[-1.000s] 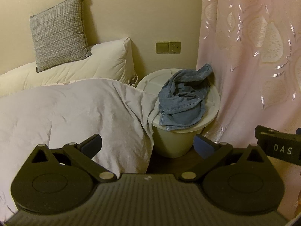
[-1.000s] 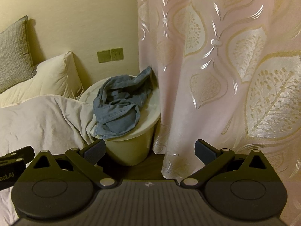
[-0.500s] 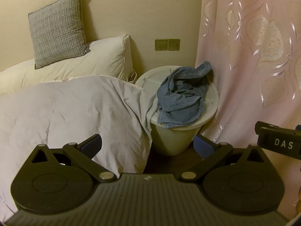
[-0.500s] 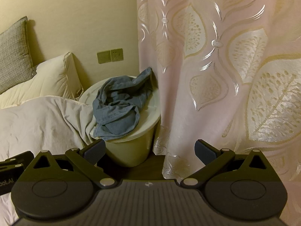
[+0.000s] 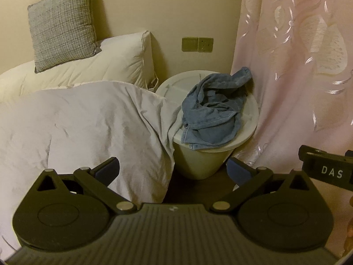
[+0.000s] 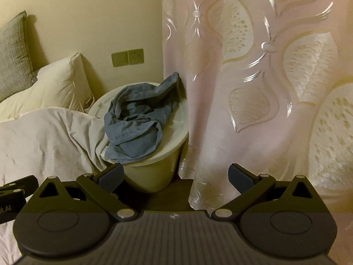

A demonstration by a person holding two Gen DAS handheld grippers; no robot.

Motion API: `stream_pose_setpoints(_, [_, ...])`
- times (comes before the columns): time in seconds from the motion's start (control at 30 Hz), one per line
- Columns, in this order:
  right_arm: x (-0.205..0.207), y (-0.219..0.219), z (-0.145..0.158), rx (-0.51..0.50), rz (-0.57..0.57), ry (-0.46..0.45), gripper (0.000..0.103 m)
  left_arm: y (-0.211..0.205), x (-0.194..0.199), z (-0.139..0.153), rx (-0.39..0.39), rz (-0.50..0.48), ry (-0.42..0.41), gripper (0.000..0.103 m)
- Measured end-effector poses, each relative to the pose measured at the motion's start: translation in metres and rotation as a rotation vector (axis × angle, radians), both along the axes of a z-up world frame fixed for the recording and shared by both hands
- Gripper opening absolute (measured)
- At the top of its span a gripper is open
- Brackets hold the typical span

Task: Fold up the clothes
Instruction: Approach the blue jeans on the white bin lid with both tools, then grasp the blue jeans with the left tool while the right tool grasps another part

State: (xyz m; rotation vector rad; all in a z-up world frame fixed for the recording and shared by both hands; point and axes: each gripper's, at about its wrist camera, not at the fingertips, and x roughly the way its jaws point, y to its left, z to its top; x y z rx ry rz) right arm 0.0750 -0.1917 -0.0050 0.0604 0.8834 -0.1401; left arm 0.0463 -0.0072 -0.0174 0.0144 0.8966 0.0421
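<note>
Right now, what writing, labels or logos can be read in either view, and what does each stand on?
"DAS": white letters on the right tongs' black body, left wrist view.
"ot.AI": cut off by the frame edge, on the left tongs' black body, right wrist view.
Small emblem on each ribbed housing: unreadable.

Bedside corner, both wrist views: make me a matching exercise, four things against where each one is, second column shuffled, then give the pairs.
Things:
1. denim garment
2. grey cushion
3. wall socket
4. pink curtain

Places:
A. on the wall above the round white table
B. hanging right of the table
C. crumpled on the table top
D. leaning on the wall above the white pillow

Pairs: 1-C, 2-D, 3-A, 4-B
</note>
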Motion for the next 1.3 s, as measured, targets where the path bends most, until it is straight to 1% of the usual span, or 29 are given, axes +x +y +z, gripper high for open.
stream_pose_setpoints(0.27, [0.043,-0.007,-0.013,0.04,0.022,0.031,0.103,-0.008,0.04,-0.016,-0.003,-0.001,0.041,0.102])
stream_pose_setpoints(0.6, [0.088,-0.009,-0.026,0.018,0.066,0.059,0.103,-0.014,0.084,-0.03,-0.009,0.019,0.072,0.102])
stream_pose_setpoints(0.97, [0.133,-0.019,-0.039,0.009,0.11,0.086,0.103,-0.028,0.122,-0.041,-0.013,0.054,0.109,0.102])
stream_pose_setpoints(1.13, [0.153,-0.025,-0.046,0.019,0.161,0.098,0.103,-0.037,0.141,-0.049,-0.028,0.068,0.125,0.102])
stream_pose_setpoints(1.3, [0.169,-0.034,-0.06,0.021,0.2,0.118,0.103,-0.043,0.154,-0.061,-0.039,0.099,0.135,0.101])
